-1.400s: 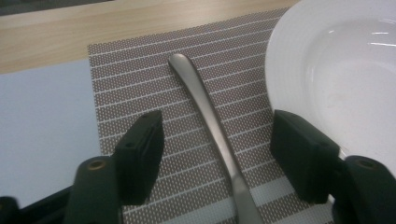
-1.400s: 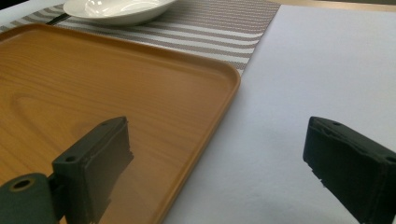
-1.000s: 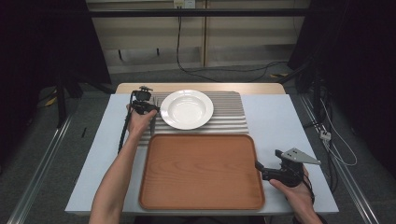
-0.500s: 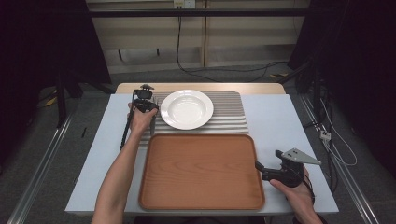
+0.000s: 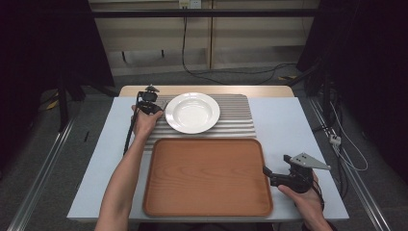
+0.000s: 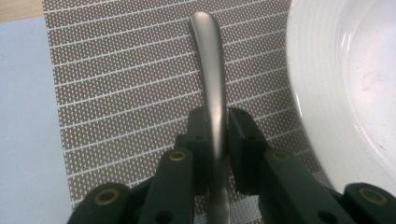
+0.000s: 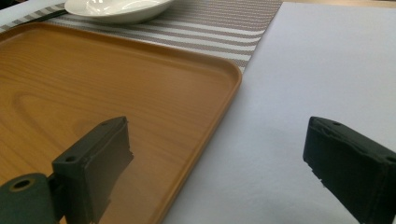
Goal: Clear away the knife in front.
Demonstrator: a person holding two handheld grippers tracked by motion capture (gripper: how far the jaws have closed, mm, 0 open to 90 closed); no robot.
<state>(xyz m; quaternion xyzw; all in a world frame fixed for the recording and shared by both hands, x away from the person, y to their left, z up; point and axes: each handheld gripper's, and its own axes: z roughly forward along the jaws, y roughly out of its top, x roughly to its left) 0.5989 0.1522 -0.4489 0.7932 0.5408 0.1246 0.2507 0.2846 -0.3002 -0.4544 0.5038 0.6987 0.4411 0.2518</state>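
The left hand-held gripper (image 6: 215, 135) pinches what looks like a metal utensil handle (image 6: 211, 70) over the striped mat (image 5: 235, 120), just beside the white plate (image 5: 192, 112). The wooden tray (image 5: 207, 175) lies nearer. The right hand-held gripper (image 7: 217, 170), jaws spread, straddles the tray's right rim above the surface (image 5: 288, 125).

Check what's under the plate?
The plate sits on a striped mat, which lies on the table. The mat under the plate's base is covered, so anything there can't be seen.
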